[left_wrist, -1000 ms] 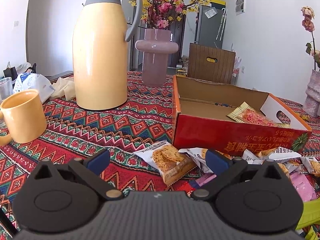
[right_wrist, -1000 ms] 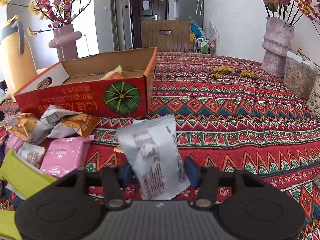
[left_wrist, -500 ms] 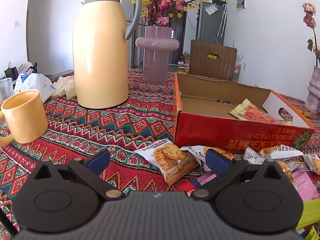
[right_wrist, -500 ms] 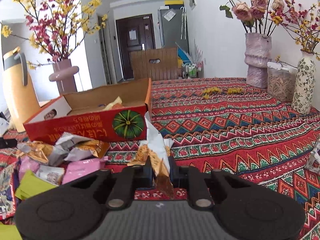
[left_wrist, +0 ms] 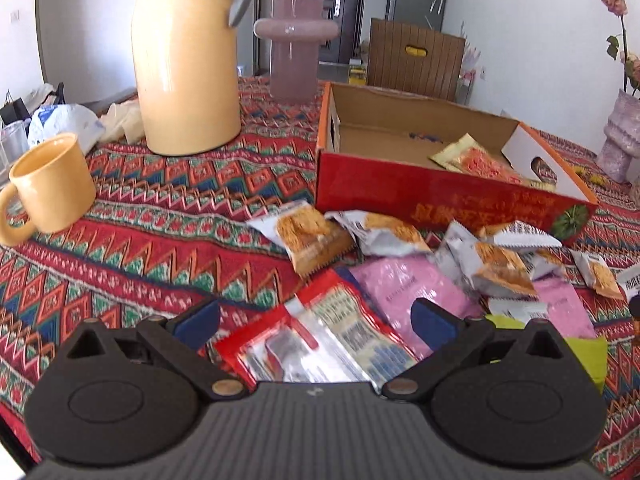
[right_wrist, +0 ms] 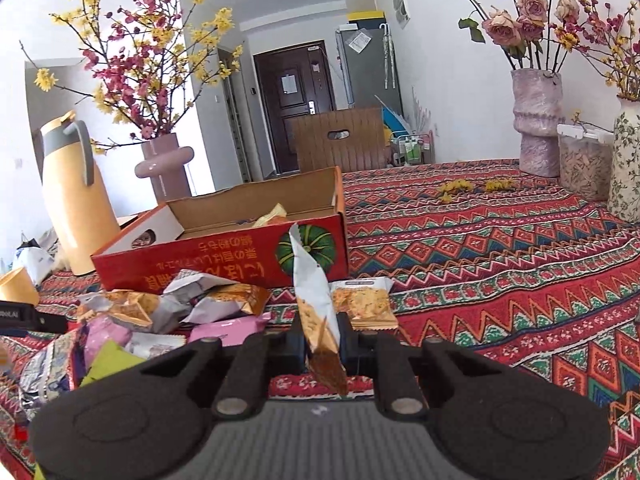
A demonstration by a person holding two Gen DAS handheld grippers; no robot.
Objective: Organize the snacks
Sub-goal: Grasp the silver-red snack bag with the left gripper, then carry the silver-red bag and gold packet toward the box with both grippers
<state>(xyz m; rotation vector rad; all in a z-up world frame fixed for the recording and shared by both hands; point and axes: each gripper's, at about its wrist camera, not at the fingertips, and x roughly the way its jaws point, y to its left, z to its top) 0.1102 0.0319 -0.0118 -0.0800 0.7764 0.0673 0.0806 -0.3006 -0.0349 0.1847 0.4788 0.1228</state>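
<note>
While my right gripper (right_wrist: 320,334) is clamped tight on a white and orange snack packet (right_wrist: 314,300), the packet stands edge-on and upright between the pads, its crimped white top twisted in front of the pumpkin picture on the red cardboard box (right_wrist: 224,258). Its lower orange end hangs down over my gripper body, and the printing is too foreshortened to read. The box sits just beyond on the patterned tablecloth (right_wrist: 500,264), open-topped, with one yellow and red packet (left_wrist: 476,158) lying inside near its right end. My left gripper (left_wrist: 316,320) has its blue pads wide apart, hovering over a red packet with silver panels (left_wrist: 320,340) that is blurred and partly cut off by the gripper body. A pink packet (left_wrist: 408,292) lies just beyond it, under the right pad. More biscuit packets (left_wrist: 308,236) are heaped along the near side of the box, overlapping so I cannot count them. On the far left stand a yellow mug (left_wrist: 52,184) and a tall yellow jug (left_wrist: 184,68), its top cut off.
</note>
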